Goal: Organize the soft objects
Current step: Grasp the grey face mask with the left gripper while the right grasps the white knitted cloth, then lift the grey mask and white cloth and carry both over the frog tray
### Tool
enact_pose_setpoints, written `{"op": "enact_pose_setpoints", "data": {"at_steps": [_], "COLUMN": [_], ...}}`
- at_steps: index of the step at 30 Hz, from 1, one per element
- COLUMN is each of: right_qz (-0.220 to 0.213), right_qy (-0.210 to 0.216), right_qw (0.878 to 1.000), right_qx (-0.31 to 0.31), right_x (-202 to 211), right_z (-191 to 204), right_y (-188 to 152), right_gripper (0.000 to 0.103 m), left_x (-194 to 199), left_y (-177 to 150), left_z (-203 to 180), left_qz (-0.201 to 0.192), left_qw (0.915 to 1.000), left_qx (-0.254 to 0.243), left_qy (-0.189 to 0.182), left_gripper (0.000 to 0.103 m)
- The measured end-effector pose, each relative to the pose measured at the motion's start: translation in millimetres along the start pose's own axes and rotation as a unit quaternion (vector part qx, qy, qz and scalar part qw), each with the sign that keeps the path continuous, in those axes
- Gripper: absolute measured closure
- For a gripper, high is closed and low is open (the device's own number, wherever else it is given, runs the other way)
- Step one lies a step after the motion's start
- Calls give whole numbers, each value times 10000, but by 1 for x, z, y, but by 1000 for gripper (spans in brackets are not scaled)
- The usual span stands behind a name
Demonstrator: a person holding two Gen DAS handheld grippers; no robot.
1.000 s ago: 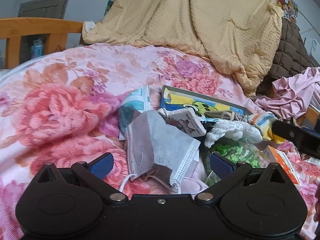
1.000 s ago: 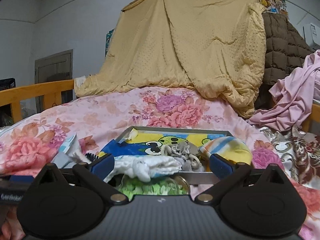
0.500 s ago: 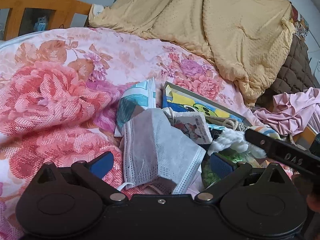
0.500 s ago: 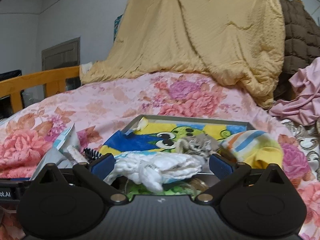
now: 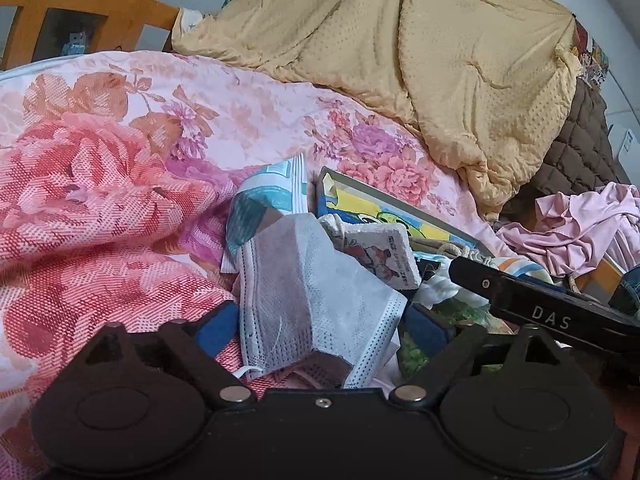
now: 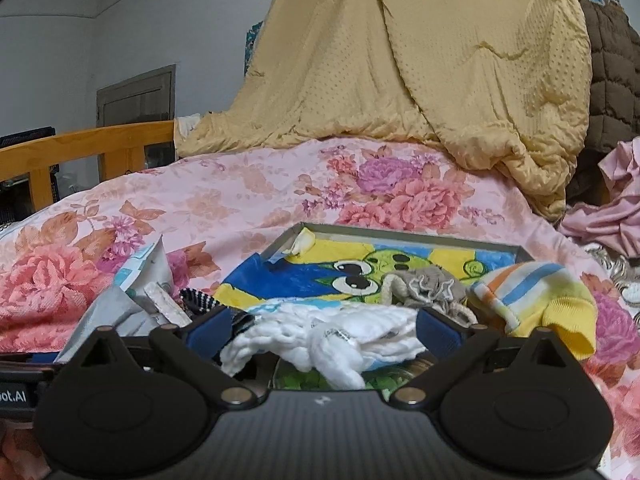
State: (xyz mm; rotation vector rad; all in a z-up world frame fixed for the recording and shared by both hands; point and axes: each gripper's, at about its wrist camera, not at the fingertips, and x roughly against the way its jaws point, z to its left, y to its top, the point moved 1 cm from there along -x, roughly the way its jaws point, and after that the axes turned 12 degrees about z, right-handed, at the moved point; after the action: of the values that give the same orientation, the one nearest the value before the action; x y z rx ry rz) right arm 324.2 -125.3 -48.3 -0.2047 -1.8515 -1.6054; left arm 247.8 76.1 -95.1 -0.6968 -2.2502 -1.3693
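Several soft items crowd one spot on the pink floral bedspread (image 5: pixel 120 184). A grey and white pleated face mask (image 5: pixel 308 300) lies between the blue-padded fingers of the left gripper (image 5: pixel 320 330), whose jaws stand apart on either side of it; whether the pads touch the fabric I cannot tell. A white fluffy cotton cloth (image 6: pixel 332 336) lies between the fingers of the right gripper (image 6: pixel 324 330), jaws likewise apart, draped at the near edge of a shallow grey tray with a blue, yellow and green cartoon picture (image 6: pixel 404 236). In the tray sit a crumpled beige knitted piece (image 6: pixel 424 288) and, at its right rim, a yellow sock with orange and blue stripes (image 6: pixel 532 300). Left of the tray rests a white and teal printed packet (image 5: pixel 272 196), with a small white printed pad (image 5: pixel 380 252) beside the mask. Behind, a tan quilted blanket (image 6: pixel 420 60) hangs over a brown quilt (image 6: pixel 612 80), near pink crumpled clothing (image 5: pixel 580 228) and an orange wooden bed rail (image 6: pixel 88 148).
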Motion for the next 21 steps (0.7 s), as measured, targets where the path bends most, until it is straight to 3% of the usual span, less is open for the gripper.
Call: {"op": "enact_pose_setpoints", "data": {"at_steps": [9, 15, 21], "right_qz": [192, 306, 323], "right_qy": [154, 112, 180], "right_qw": [9996, 9993, 9991], "right_qx": [-144, -194, -220], "right_x": [-6, -8, -7], "right_z": [-3, -4, -3], "right_y": [-5, -7, -7], "right_gripper": [18, 34, 48], "left_x": [0, -3, -3], "left_y": [-4, -4, -5], "left_z": [5, 7, 8], "left_qz": [-65, -6, -10], "left_qw": [9999, 9999, 9998], "left_qx": [119, 162, 175], "left_qy": [-27, -36, -41], "left_gripper": [36, 56, 64]}}
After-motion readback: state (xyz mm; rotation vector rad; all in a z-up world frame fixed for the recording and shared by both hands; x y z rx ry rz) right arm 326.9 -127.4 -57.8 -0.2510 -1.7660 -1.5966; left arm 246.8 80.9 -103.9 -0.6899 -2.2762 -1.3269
